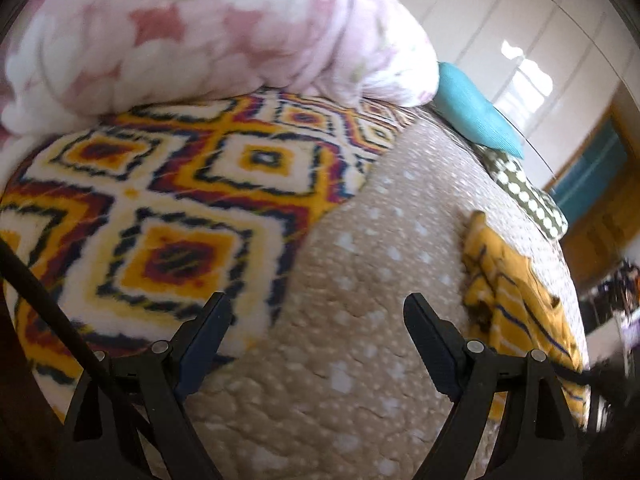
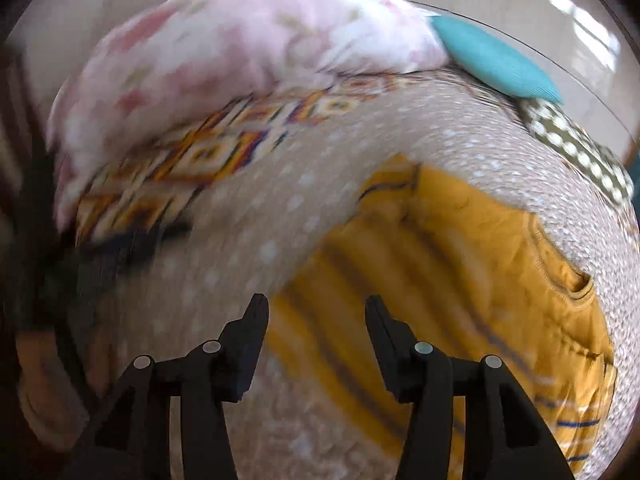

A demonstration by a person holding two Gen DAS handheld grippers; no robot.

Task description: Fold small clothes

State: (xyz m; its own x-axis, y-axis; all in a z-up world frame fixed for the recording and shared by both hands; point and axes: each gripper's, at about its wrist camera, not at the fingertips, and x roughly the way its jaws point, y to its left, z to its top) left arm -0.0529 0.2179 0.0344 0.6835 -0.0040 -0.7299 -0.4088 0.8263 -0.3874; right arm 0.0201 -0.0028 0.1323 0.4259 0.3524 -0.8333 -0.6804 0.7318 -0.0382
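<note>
Right wrist view shows the mustard striped garment (image 2: 460, 256) spread flat on the beige dotted bedspread (image 2: 240, 240), its long axis running from lower left up toward the right, with the neckline at the right end. The right gripper (image 2: 316, 308) hangs above its lower edge, fingers wide apart and holding nothing. Only the left wrist view shows the left gripper (image 1: 318, 308), likewise spread wide and bare, over bedspread beside the diamond-patterned blanket (image 1: 160, 208); the garment lies to its right.

Both tongs (image 1: 316, 312) (image 2: 316, 312) are matte black with silver pivot pins.
</note>
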